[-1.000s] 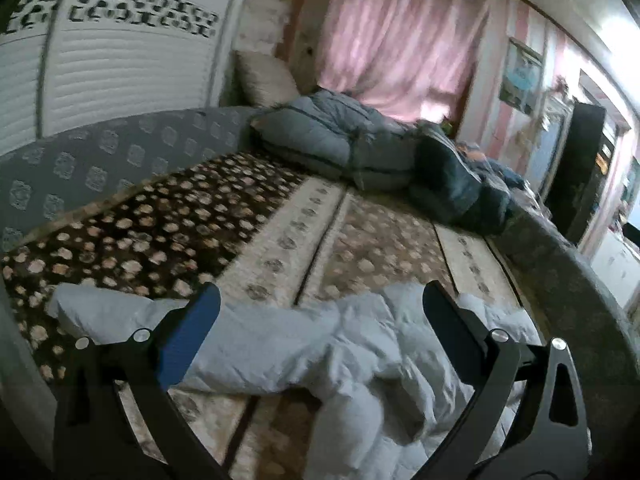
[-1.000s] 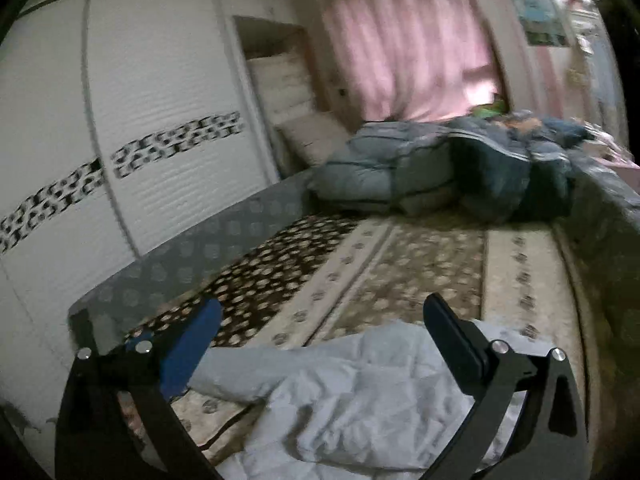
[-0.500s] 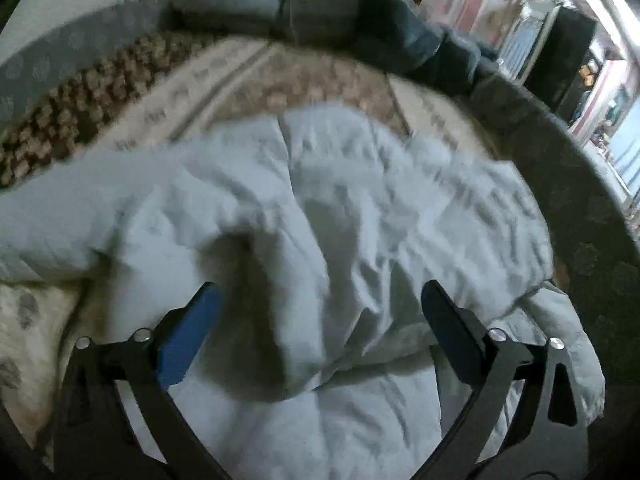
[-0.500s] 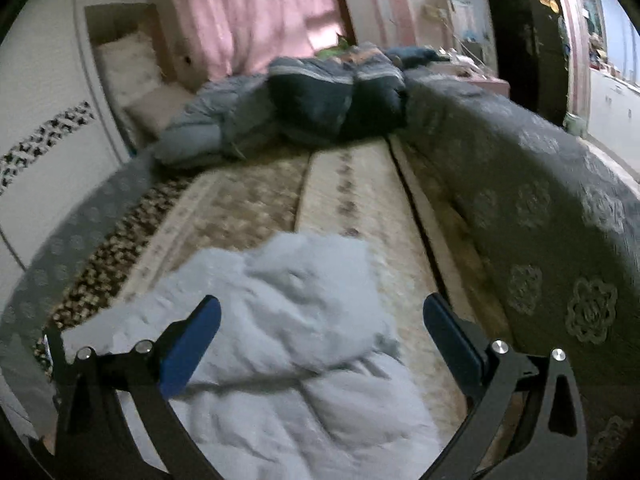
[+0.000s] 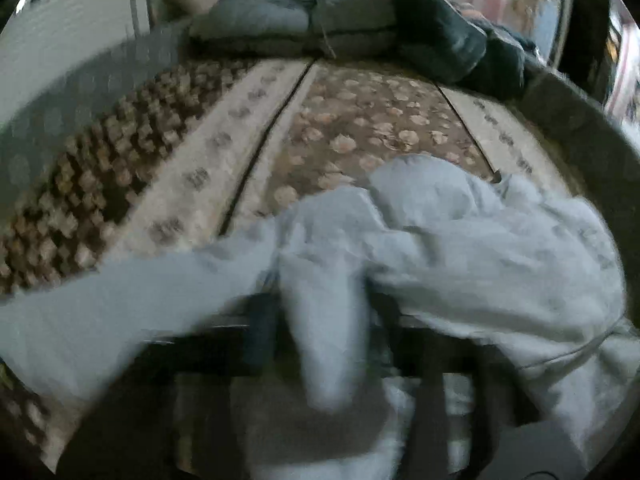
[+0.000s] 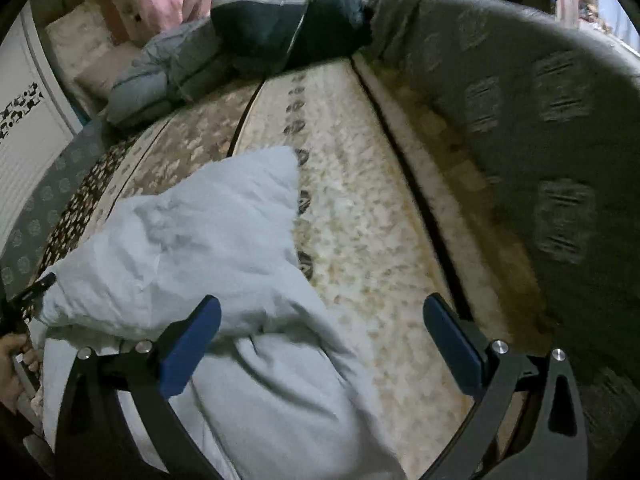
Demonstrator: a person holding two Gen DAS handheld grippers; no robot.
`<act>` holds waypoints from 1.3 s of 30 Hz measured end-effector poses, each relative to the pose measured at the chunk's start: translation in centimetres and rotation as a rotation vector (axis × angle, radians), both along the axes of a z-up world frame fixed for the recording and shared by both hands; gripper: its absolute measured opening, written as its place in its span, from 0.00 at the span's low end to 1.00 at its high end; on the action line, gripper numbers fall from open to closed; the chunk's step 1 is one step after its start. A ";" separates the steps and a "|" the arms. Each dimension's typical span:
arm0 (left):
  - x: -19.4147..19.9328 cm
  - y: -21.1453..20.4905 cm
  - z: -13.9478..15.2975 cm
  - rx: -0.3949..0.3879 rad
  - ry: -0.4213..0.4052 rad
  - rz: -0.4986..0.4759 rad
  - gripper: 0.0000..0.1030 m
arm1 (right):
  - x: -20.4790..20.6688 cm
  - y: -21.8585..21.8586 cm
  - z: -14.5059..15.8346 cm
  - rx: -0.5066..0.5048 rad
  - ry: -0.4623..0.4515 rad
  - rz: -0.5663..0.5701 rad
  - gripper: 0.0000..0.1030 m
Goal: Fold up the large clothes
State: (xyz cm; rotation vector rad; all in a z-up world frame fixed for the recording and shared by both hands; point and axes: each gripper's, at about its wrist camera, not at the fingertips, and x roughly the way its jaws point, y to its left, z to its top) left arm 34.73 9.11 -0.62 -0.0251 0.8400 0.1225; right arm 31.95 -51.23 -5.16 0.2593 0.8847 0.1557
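Observation:
A crumpled light blue garment [image 5: 472, 248] lies on the patterned bedspread [image 5: 360, 128]. The left wrist view is blurred. There my left gripper [image 5: 324, 320] sits low in the cloth with its jaws closing, and a thick fold of the garment fills the gap and touches both dark fingers [image 5: 262, 324]. In the right wrist view the garment [image 6: 192, 240] spreads to the left. My right gripper [image 6: 322, 340] is open just above its right edge, holding nothing, with its left blue pad [image 6: 192, 344] over the cloth and its right one over the bedspread [image 6: 360, 200].
A grey padded bed wall [image 6: 560, 160] curves close on the right. Folded grey and dark blue quilts [image 6: 260, 32] are piled at the far end. A white wardrobe [image 6: 24, 132] stands on the left. A hand [image 6: 12, 364] shows at the left edge.
Both grippers have dropped toward the garment. The left fingers have drawn together around a fold of it. The right gripper has swung toward the garment's right edge and stays open.

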 end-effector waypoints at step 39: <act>-12.0 24.7 -5.6 -0.227 -0.013 0.721 0.97 | -6.5 -6.7 3.4 -0.144 -0.265 -0.100 0.92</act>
